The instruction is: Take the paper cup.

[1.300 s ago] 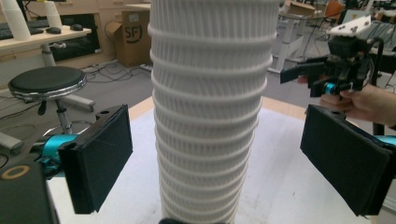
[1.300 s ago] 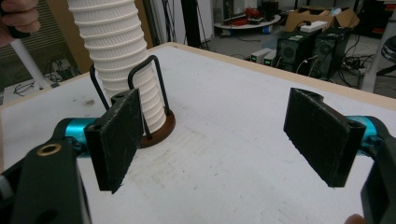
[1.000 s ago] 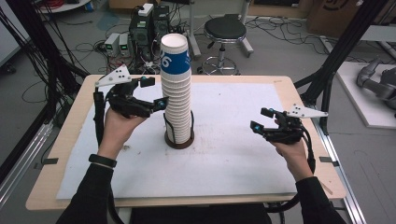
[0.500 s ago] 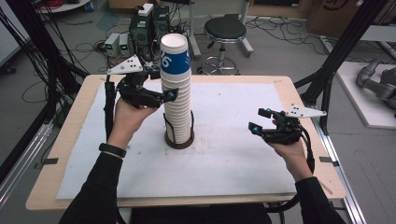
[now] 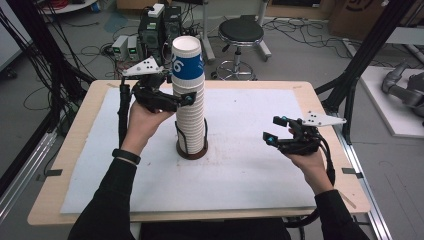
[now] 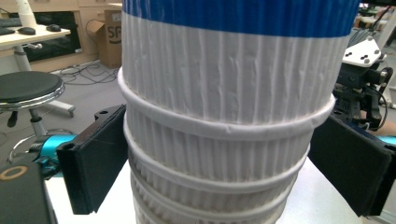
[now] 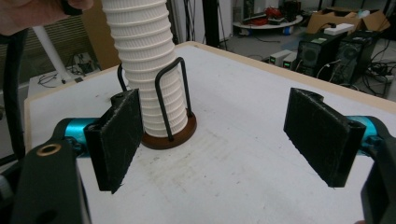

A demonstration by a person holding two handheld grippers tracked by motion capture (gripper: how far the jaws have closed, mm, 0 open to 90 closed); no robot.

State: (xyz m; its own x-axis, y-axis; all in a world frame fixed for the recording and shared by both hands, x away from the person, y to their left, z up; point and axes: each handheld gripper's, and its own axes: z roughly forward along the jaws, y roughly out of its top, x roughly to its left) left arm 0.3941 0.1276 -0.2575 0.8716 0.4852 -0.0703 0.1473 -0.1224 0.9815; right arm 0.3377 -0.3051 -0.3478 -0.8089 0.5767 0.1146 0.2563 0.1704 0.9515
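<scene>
Fingers of right gripper [image 5: 280, 134] apart and empty, hovering at near right over the worktop [image 5: 250, 175]. Fingers of left gripper [image 5: 186, 99] set either side of the upper stack of paper cups [image 5: 190, 115], just under the blue-banded top cup [image 5: 188, 62]; apart, pads at the ribbed wall, firm pressure not discernible. Stack upright in a wire holder [image 7: 170, 105] on a brown base at worktop centre. Top cup not yet lifted off; separation and set-down judged outstanding. Beyond, stool [image 5: 241, 34] and computers [image 5: 159, 27].

Tall stack of ribbed white paper cups [image 5: 189, 95] — upright, top cup blue-banded — mid-table.
</scene>
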